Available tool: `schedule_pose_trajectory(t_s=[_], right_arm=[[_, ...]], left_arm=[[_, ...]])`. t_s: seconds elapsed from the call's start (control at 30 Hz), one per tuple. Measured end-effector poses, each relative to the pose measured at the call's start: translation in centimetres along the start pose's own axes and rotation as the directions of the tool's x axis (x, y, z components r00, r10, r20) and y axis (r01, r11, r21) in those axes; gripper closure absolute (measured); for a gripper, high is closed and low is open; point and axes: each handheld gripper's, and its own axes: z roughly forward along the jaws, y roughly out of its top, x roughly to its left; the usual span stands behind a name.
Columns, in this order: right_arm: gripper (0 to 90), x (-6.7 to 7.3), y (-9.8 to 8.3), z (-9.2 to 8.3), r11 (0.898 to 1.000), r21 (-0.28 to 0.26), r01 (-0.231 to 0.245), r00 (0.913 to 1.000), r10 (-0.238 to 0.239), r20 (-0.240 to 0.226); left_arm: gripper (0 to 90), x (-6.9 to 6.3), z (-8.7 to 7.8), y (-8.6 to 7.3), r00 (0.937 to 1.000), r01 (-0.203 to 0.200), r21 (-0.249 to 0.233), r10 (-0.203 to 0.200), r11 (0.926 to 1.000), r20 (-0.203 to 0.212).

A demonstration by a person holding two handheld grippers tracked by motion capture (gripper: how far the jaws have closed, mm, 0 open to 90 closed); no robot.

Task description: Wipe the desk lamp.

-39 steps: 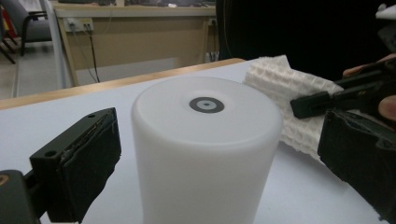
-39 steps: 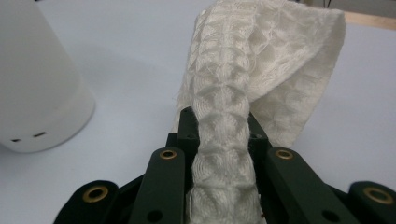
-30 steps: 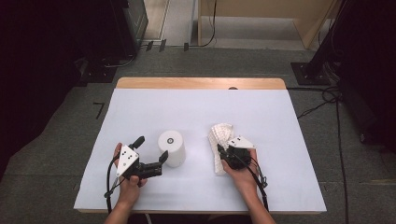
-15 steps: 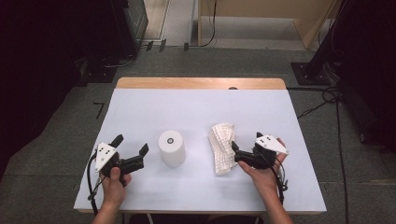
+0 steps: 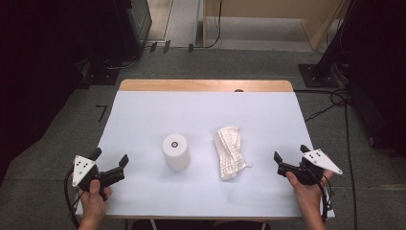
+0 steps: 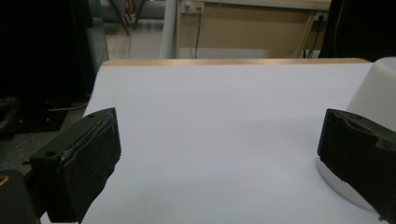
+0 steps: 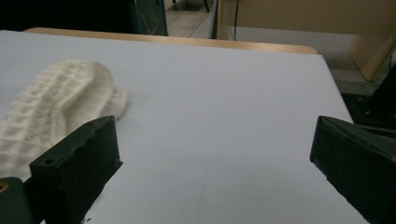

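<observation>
The white-covered table carries two things near its middle, and both grippers sit back at the near corners, which reads as a job finished or paused. Just left of centre stands the white paper roll, upright on its flat end with the core hole facing up, a stable way to leave it. At about three o'clock from the roll, a little apart, lies the white waffle-weave cloth, bunched lengthwise into a loose strip running from twelve to six o'clock; it rests free on the table. The right gripper is at about four o'clock from the cloth, well apart from it; its jaws have just been opening and stand spread wide with nothing between them, the cloth lying off to the left beyond one jaw. The left gripper hovers at about eight o'clock from the roll, jaws likewise spread and empty, the roll just beyond its right jaw.
</observation>
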Motion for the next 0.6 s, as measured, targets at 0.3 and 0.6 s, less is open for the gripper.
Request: schedule_pose_trajectory(t_s=[0.3,0.6], right_arm=[[1.9,-3.6,-2.2,-1.7,0.999,0.004,-0.047,0.9977,0.047,0.049],[3.4,-4.4,-3.0,-2.2,0.996,-0.011,-0.092,0.9942,0.092,0.055]], left_arm=[[0.1,1.0,-0.4,-1.8,0.9993,0.005,0.042,-0.003,0.9991,-0.036],[0.1,1.0,-0.1,-2.3,0.9997,0.008,0.051,-0.007,0.9987,-0.023]])
